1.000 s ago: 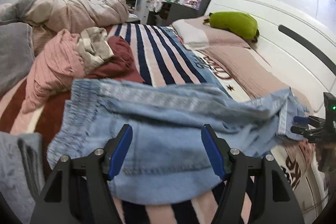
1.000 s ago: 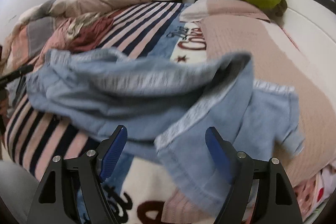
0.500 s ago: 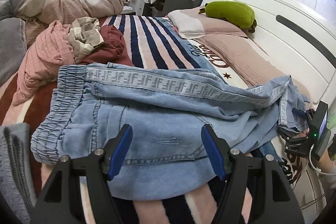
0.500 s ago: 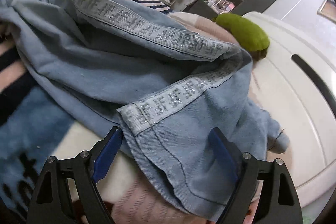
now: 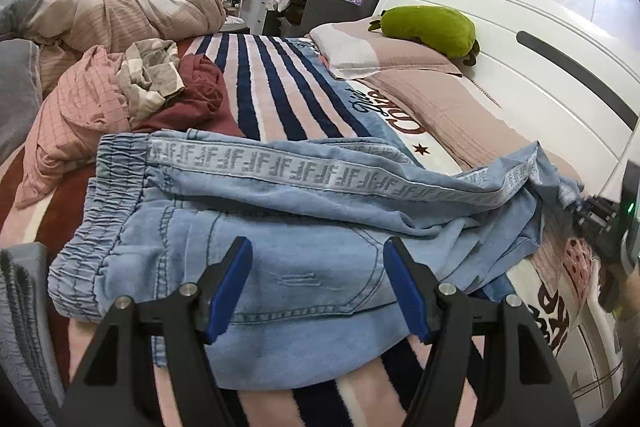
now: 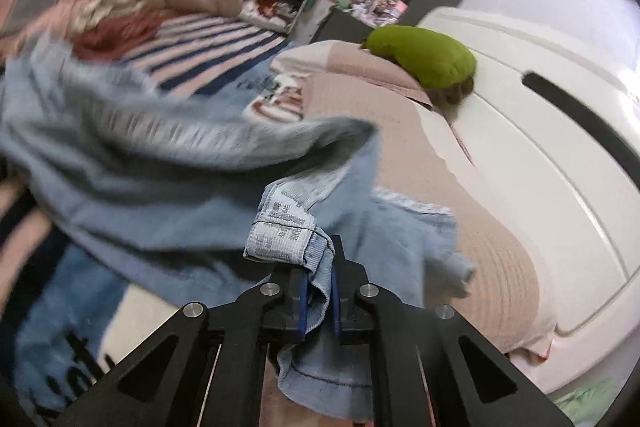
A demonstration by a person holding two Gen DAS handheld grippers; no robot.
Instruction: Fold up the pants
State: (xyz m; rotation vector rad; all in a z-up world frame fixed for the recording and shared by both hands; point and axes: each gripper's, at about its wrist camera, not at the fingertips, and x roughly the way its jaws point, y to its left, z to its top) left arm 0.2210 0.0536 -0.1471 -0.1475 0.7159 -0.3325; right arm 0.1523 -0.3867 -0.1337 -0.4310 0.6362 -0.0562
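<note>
**Hem pinched, fold about to start**

Left wrist view: 1 pair of pale denim pants [image 5: 280, 227] lies spread across the striped blanket [image 5: 272, 83], elastic waistband at the left, legs running off to the right; the left gripper [image 5: 316, 283] hovers over the seat of the pants, jaws apart, nothing between them; the right gripper [image 5: 596, 223] shows at the far right edge, at the leg ends; 1 green plush [image 5: 428, 31] on 1 pillow [image 5: 376, 55]; 1 heap of pink and maroon clothes [image 5: 120, 99] beyond the waistband.

Right wrist view: blurred; the right gripper's jaws are clamped tight on a bunched denim hem, patterned side tape folded over just above them.

Judgement: grasp step done at the leg end; next likely calls for carrying the hem across toward the waistband, left gripper taking or pinning the waist side so the cloth does not drag.
</note>
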